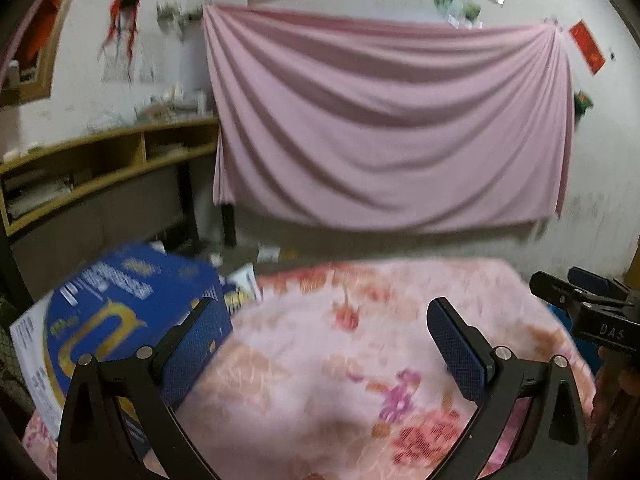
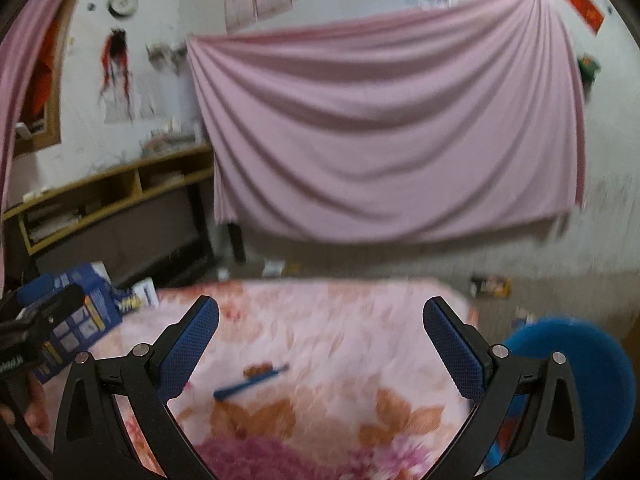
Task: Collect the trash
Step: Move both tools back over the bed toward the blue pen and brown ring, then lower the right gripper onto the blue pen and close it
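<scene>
Broadly, a pink sheet [image 2: 384, 128] fills the wall at 12 o'clock, over a floral blanket [image 2: 328, 328] on the bed. A blue box [image 1: 132, 304] lies at 9 o'clock of the left gripper [image 1: 324, 344], and a blue bin [image 2: 576, 392] sits at 3 o'clock of the right gripper [image 2: 320, 340]. Both grippers hang with jaws spread wide, holding nothing.

Likely trash is a thin blue stick [image 2: 250, 382] on the blanket, with a small brown scrap [image 2: 258, 370] touching it. In the right wrist view it lies between the jaws, nearer the left finger, toward 7 o'clock of their midpoint.

Risks, as I judge them: the stick is slim and the blanket soft, so closing jaws could pinch fabric or push the stick into the pile. Both views are blurred, so aim may be off.
</scene>
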